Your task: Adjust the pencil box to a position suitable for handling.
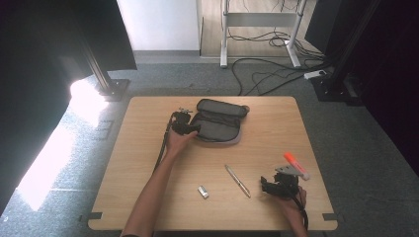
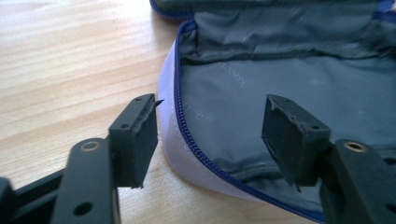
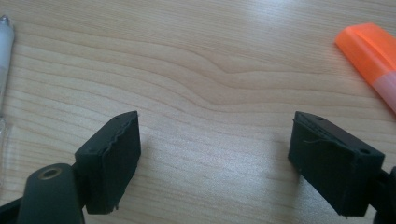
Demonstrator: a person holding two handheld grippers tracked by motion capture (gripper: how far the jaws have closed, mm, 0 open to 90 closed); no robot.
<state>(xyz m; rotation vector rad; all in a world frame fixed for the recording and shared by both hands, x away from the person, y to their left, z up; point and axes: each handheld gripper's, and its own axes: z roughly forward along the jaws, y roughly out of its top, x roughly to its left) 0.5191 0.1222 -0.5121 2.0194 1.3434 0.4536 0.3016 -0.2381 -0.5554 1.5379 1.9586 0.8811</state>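
My left gripper [image 2: 210, 135] is straddling the open pencil case's [image 2: 280, 84] zipped rim mid-frame, jaws apart; my right gripper [image 3: 215, 158] is gaping wide over bare table [image 3: 210, 60].

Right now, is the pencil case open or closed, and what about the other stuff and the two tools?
Pencil case: unzipped, lid flipped back, lying flat.
Left tool: open, straddling the case's edge, not gripping.
Right tool: open, nothing between its jaws.
Orange highlighter: capped, lying on the table.
Pen: lying flat.
Small white eraser: lying flat.
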